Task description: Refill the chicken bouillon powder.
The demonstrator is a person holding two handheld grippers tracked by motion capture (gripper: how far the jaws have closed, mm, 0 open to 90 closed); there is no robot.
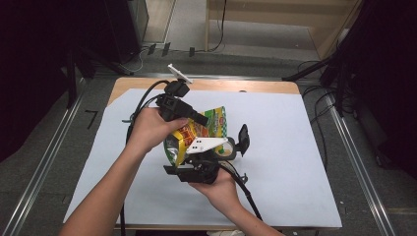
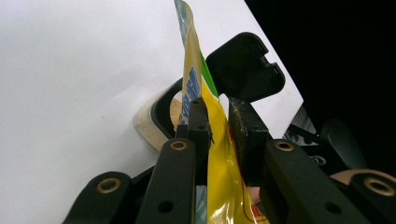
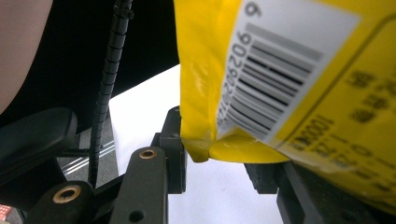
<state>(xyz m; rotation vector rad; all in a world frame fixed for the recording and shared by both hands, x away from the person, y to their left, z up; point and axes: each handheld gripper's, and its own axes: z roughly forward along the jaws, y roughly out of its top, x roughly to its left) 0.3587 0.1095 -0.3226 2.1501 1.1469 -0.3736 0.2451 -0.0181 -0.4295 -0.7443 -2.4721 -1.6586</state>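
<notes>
Under both grippers spreads the bench [image 1: 295, 147], covered in white paper. Between them hangs a yellow snack bag [image 1: 196, 132], lifted off the paper. The left gripper [image 2: 217, 121] pinches the bag's upper edge between its jaws. The right gripper [image 3: 219, 154] has the bag's lower corner between its jaws; I cannot tell whether they press it.

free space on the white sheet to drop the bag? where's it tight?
The white sheet is bare along its whole right side, to the right of the black-lidded container, and across the near-left part beside the left forearm. The far strip behind the snack bag is bare too. It is crowded at centre: left gripper, right gripper, bag and container sit together.
</notes>
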